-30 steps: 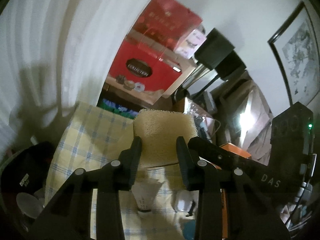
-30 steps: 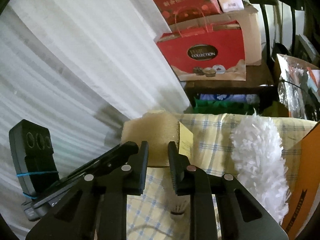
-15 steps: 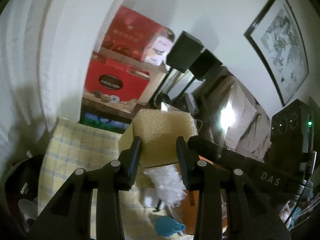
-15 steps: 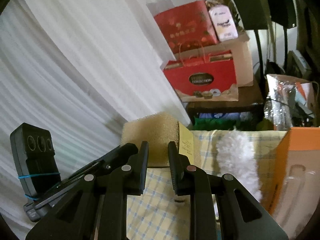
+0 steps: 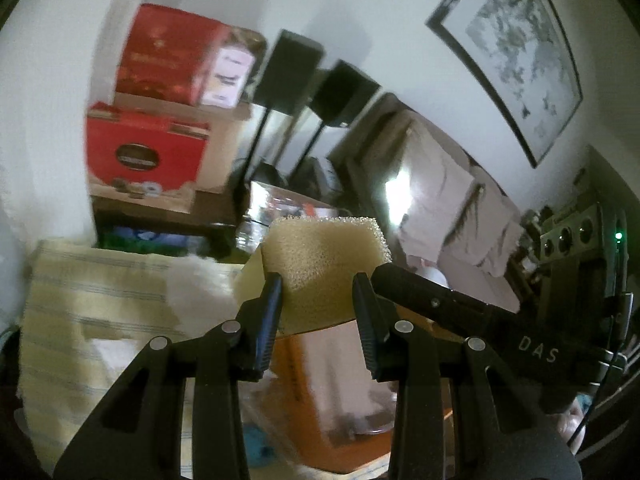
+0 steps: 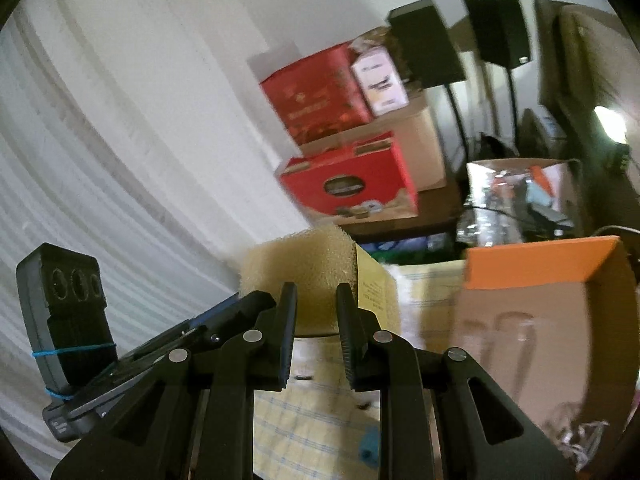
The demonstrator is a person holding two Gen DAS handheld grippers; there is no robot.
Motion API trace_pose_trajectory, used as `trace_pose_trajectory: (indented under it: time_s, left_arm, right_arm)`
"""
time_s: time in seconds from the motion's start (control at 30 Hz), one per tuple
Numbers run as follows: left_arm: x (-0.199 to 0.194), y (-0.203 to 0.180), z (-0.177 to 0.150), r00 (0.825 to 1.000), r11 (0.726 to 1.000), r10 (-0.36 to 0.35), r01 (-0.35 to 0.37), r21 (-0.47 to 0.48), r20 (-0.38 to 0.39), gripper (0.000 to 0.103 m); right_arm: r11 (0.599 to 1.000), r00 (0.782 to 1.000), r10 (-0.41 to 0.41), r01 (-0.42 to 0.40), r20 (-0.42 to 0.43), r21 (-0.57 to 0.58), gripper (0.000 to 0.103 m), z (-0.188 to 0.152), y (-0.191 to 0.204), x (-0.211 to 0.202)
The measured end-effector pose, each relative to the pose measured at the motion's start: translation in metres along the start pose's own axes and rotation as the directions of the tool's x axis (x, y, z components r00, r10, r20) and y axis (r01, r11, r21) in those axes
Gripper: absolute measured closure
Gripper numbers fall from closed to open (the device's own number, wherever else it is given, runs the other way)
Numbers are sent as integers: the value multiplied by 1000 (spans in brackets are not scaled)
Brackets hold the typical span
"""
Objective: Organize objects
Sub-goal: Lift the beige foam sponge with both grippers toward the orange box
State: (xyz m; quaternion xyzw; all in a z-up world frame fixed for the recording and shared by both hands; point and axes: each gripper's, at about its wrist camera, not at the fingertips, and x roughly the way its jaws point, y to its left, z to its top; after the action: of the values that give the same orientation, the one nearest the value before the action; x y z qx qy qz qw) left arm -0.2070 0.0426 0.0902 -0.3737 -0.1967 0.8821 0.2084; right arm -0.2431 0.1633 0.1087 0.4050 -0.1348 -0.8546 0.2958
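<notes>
A tan sponge block [image 5: 320, 264] with a yellow paper label is held in the air by both grippers. My left gripper [image 5: 318, 296] is shut on it from one side. My right gripper [image 6: 316, 308] is shut on the same sponge [image 6: 300, 276], its label [image 6: 376, 300] facing right. Below lies the yellow checked tablecloth [image 5: 80, 320]. An open orange cardboard box [image 6: 540, 320] with clear glasses inside stands on the cloth to the right. It also shows under the sponge in the left wrist view [image 5: 320, 392].
A white fluffy duster [image 5: 196, 280] lies on the cloth behind the sponge. Red gift boxes [image 6: 344, 184] are stacked on a dark shelf at the back, with black speakers on stands [image 6: 428, 48] beside them. White curtains [image 6: 100, 140] hang on the left. A small blue object [image 6: 368, 448] lies on the cloth.
Both grippers have lifted the sponge and swung right, toward the orange box. The view now shows more wall and less tablecloth. The grip on the sponge is unchanged.
</notes>
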Motion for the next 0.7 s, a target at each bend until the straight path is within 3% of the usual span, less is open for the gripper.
trace_pose_trajectory:
  time_s: [0.33, 0.7]
  left_arm:
    - [63, -63, -19, 990, 995, -96, 98, 19, -104, 71]
    - [122, -121, -52, 965, 990, -114, 131, 60, -238, 71]
  right_arm:
    - [992, 994, -96, 92, 47, 83, 82, -12, -74, -59]
    - [965, 979, -201, 193, 30, 177, 82, -37, -149, -98]
